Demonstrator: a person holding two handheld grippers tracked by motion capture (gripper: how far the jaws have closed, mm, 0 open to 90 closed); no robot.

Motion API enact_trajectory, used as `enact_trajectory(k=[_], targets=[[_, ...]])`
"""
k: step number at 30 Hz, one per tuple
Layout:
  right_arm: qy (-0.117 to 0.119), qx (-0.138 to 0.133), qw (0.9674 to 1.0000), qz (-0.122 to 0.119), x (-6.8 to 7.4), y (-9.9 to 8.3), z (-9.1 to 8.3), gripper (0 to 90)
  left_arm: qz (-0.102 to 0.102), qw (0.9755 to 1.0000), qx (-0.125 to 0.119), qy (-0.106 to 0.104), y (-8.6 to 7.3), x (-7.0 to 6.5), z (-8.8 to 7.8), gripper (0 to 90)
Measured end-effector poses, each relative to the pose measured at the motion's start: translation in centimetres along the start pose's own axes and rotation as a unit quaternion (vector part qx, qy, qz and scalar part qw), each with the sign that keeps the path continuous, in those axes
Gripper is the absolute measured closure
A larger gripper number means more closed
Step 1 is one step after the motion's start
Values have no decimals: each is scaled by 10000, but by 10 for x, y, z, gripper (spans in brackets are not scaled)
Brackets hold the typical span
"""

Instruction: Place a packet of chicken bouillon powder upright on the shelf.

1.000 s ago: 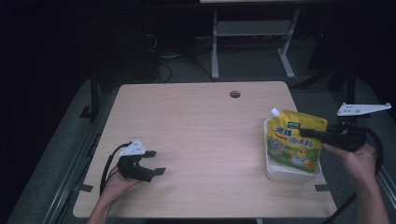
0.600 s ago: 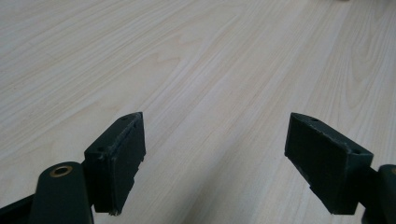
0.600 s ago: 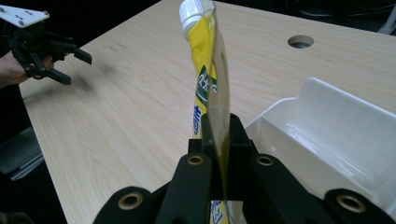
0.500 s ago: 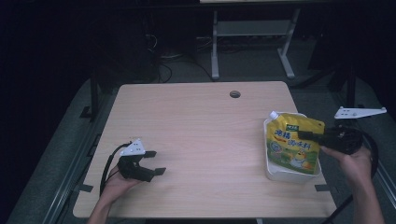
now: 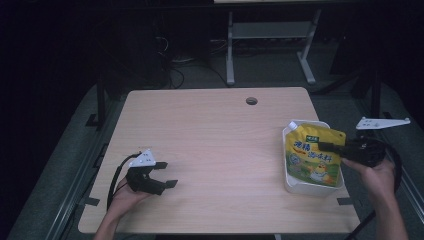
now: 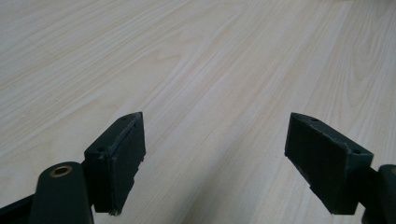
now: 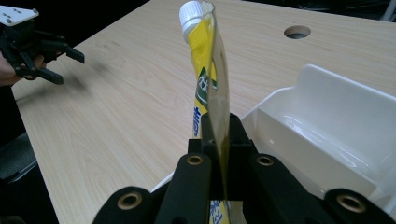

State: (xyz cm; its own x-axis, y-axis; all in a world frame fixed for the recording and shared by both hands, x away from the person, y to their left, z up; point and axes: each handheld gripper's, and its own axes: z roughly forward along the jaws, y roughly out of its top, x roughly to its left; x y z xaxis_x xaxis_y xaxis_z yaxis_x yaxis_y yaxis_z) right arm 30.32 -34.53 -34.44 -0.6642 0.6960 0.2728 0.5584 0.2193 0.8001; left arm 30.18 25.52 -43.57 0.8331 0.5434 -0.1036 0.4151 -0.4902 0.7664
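at a light wooden table (image 5: 215,150), a person works two handheld grippers. at about four o'clock on the tabletop, the right gripper (image 5: 327,146) is clamped on the edge of a yellow spouted pouch (image 5: 312,159), holding it upright over a white plastic bin (image 5: 295,187) that sits near the table's right edge. in the right gripper view, the black jaws pinch the pouch (image 7: 210,88) edge-on, its white cap (image 7: 190,16) at twelve o'clock, with the bin's (image 7: 327,93) hollow interior lying at three o'clock. the right hand (image 5: 375,177) grips the tool from the five o'clock side. well apart, at about eight o'clock on the table, the left gripper (image 5: 167,175) rests low over bare wood with its jaws spread wide and nothing between them; the left gripper view shows woodgrain between its two fingers (image 6: 119,154). a round cable hole (image 5: 251,101) marks the table's far side at twelve o'clock.
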Motion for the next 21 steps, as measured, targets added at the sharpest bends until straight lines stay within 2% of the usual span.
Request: enact_trajectory(k=[14,21], targets=[[-24,-108,9999,91,-4,-8,-1,893,-7,10000,-23,3,0,0,0,201],[38,-147,9998,139,-6,-13,-3,890,-10,10000,-23,15,0,0,0,201]])
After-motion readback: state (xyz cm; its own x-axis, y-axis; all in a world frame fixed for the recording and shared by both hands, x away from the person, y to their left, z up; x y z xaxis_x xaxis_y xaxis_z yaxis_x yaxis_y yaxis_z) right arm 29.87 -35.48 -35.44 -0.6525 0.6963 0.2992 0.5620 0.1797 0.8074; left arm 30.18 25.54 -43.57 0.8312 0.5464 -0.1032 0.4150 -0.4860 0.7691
